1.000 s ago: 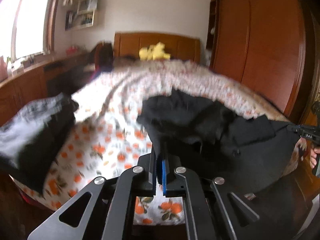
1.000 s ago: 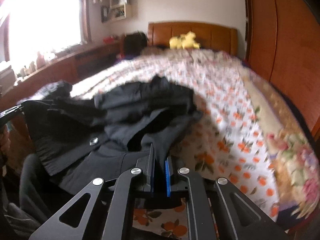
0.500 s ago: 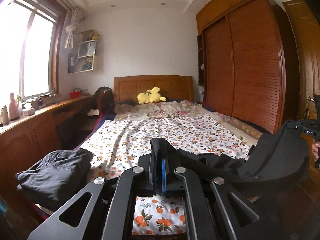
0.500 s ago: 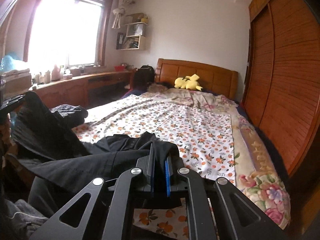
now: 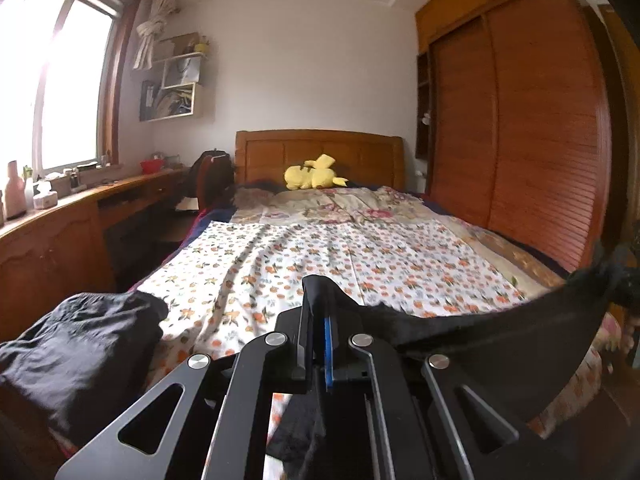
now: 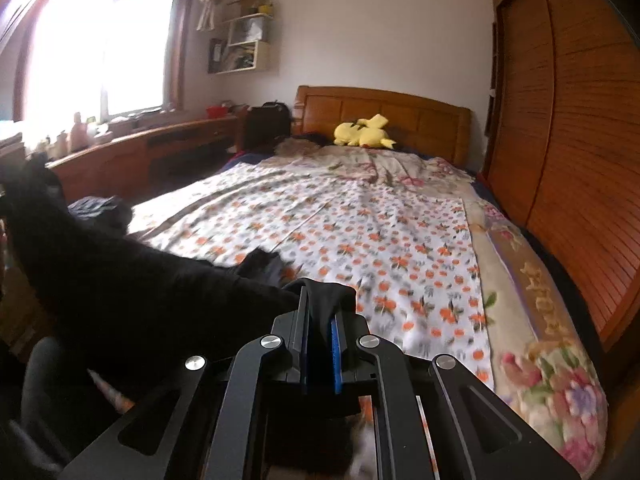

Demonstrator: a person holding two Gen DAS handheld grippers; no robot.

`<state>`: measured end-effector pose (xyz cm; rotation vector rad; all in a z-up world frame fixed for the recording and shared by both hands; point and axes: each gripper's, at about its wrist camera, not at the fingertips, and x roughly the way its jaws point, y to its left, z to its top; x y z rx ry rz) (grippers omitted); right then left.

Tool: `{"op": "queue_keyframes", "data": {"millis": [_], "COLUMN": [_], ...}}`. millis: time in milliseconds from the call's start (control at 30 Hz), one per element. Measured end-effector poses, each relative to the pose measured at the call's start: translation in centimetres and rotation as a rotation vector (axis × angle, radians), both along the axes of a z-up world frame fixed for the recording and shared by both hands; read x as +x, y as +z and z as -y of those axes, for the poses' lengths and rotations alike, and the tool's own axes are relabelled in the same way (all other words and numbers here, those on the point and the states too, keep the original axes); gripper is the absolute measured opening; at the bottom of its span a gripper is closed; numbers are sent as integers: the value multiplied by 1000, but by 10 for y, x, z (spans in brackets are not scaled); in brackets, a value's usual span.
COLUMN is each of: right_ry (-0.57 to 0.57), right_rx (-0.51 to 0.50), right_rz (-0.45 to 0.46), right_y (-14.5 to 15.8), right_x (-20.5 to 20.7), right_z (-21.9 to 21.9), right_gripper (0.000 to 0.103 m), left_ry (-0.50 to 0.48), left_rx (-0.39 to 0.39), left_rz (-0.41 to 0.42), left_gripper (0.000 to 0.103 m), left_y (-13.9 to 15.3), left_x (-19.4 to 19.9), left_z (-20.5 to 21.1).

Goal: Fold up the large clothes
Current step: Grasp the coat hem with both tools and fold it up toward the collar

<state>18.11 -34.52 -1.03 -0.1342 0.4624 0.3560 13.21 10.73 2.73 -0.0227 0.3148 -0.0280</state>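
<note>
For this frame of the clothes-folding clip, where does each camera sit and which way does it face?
Left wrist: sits on the left claw, facing up the orange-flowered bed sheet toward the wooden headboard; the claw pinches the black garment.
Right wrist: sits on the right claw, facing the same headboard; the claw pinches the garment's other end.
Shared: garment, sheet, yellow plush toy, folded dark pile.

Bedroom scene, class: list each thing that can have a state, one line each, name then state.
left claw: shut on black garment
right claw: shut on black garment
black garment: lifted, stretched between both claws
dark clothes pile: bunched on bed corner
wardrobe doors: closed
yellow plush toy: lying by headboard
</note>
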Motion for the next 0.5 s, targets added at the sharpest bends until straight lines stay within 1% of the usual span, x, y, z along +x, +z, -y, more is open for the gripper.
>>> {"op": "queue_keyframes", "data": {"millis": [33, 133, 267, 367, 433, 467, 500], "right_ry": [-7, -36, -60, -79, -87, -92, -101], "right_rx": [2, 2, -13, -16, -5, -10, -26], "right_rz": [5, 29, 19, 9, -8, -10, -9], "right_y": [0, 0, -3, -11, -18, -22, -28], "right_x": [11, 57, 115, 153, 177, 184, 193], "right_z": [-1, -7, -19, -28, -34, -38, -43], "right_gripper": [7, 7, 7, 7, 7, 7, 7], "left_ry": [11, 37, 73, 85, 74, 72, 73], "left_rx": [3, 10, 11, 11, 3, 3, 6], "left_rz": [3, 4, -8, -26, -45, -52, -57], "left_gripper": [4, 4, 4, 5, 5, 8, 9], "left_y": [0, 0, -1, -7, -13, -18, -23], "left_x": [18, 54, 103, 132, 149, 154, 158], "left_z": [-2, -8, -21, -28, -31, -33, -32]}}
